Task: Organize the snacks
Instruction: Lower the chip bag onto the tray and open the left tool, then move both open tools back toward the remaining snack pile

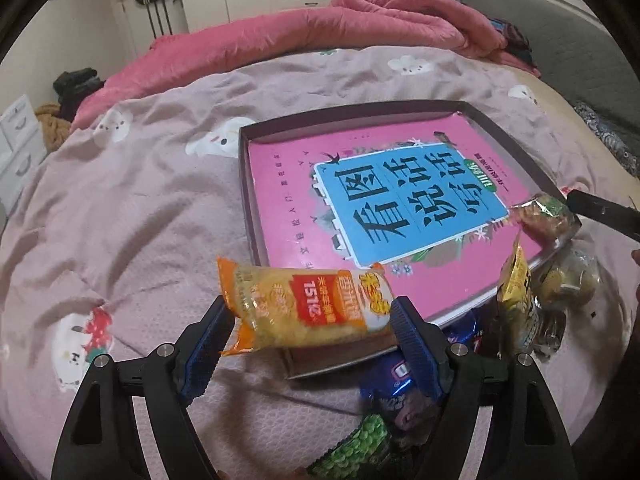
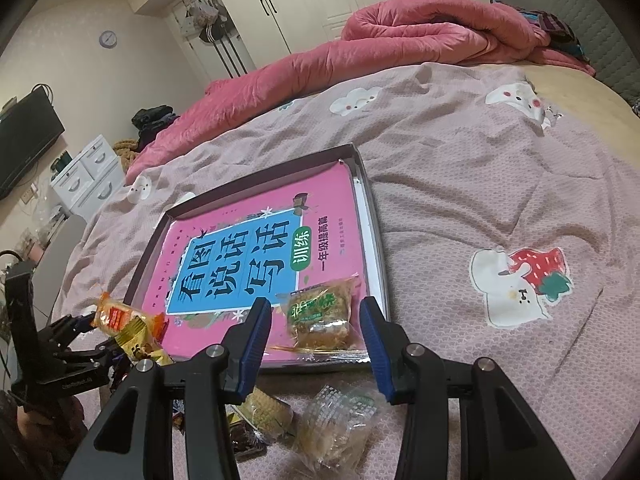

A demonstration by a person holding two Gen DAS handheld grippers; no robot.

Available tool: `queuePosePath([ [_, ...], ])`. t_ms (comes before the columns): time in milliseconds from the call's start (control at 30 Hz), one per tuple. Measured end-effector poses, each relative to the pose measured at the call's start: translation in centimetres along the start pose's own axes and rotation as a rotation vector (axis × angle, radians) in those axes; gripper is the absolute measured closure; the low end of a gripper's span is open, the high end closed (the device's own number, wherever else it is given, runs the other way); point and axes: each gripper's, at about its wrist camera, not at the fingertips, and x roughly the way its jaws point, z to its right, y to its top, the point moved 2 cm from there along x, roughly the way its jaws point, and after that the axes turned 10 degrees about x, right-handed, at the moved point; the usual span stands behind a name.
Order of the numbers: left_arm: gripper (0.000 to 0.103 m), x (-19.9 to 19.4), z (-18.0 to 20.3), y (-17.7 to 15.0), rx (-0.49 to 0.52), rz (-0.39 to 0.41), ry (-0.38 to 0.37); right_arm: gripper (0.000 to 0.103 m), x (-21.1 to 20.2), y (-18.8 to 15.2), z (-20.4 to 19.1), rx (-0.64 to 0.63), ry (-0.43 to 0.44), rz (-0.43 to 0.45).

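Observation:
My left gripper (image 1: 310, 316) is shut on an orange and yellow snack packet (image 1: 304, 304), its blue pads pressing both ends, just above the near corner of the tray (image 1: 244, 184). The tray is a dark shallow box with a pink book (image 1: 360, 200) lying flat inside. My right gripper (image 2: 314, 316) is shut on a clear pastry packet with a green label (image 2: 320, 312), low over the tray's (image 2: 372, 216) near right corner. From the right wrist view the left gripper (image 2: 108, 332) and its orange packet (image 2: 120, 316) show at the left.
Loose snacks lie on the pink bedspread before the tray: a blue packet (image 1: 396, 376), a green one (image 1: 360, 448), a yellow one (image 1: 516, 292) and clear pastry packets (image 2: 340, 420). A rolled pink quilt (image 1: 320, 28) lies behind. White drawers (image 2: 88, 176) stand left.

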Motion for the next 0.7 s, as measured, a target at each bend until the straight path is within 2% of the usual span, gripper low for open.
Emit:
queuePosePath([
  [167, 0.022, -0.5, -1.5, -0.7, -0.094, -0.022, -0.081, 0.057, -0.4, 0.0, -0.1, 0.0, 0.004, 0.01],
  [367, 0.022, -2.7, -2.5, -0.6, -0.188, 0.05, -0.176, 0.057, -1.2, 0.0, -0.4, -0.007, 0.014, 0.025],
  [500, 0.022, -4.5, -2.7, -0.3, -0.218, 0.1, -0.203, 0.055, -2.1, -0.1, -0.8, -0.022, 0.03, 0.041],
  [700, 0.022, -6.6, -2.6, -0.4, -0.237, 0.131, -0.227, 0.051, -3.5, -0.4, -1.8, -0.055, 0.067, 0.07],
])
